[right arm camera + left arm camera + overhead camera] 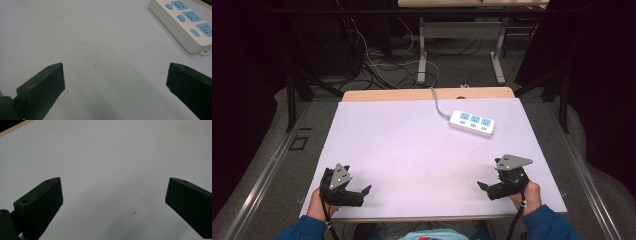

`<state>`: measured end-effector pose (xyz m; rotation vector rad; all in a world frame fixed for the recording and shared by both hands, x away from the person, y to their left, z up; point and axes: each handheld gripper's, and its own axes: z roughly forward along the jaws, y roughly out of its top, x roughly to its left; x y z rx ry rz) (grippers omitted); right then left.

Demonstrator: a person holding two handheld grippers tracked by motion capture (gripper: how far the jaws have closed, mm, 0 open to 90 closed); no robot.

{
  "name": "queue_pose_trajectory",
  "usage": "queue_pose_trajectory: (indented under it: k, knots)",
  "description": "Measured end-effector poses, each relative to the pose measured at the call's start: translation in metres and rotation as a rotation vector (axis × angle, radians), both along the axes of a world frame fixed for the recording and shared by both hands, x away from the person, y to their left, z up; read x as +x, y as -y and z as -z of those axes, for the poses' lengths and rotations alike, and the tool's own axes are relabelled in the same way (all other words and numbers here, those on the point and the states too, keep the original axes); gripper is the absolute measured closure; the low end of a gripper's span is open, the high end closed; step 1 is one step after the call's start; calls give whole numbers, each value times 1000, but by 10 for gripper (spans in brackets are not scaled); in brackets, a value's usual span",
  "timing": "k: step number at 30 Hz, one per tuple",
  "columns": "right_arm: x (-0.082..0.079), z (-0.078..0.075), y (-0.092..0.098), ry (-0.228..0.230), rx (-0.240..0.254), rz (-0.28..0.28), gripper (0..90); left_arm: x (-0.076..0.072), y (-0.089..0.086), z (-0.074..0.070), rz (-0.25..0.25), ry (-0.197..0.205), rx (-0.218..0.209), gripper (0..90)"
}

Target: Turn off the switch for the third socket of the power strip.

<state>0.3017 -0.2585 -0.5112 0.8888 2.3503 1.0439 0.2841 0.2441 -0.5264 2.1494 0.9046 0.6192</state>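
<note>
Right gripper (pixel 113 85) hovering wide apart over the pale worktop (pixel 100 37)

Its two black fingers (pixel 41 91) are rising from the near edge, one at the left and one at the right, gripping nothing, with bare worktop showing between them. A white power strip (pixel 183 26) is lying at the far right, well apart from the left finger and nearer the right one, showing three blue sockets, each with a blue switch beside it. Faint smudges are marking the worktop farther off.
</note>
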Motion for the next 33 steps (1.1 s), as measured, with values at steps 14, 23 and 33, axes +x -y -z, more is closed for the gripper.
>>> queue_pose_trajectory:
  k: [14, 23, 33]
  knots:
    - [15, -3, 1, 0, 0, 21, 20, 1, 1, 1, 2, -5, 12, 15]
    - [26, -3, 2, -11, 3, 33, 24, 1, 1, 1, -1, -2, 15, 16]
    - [37, -2, 3, -20, 12, 54, 28, 2, 1, 1, 0, -3, 19, 16]
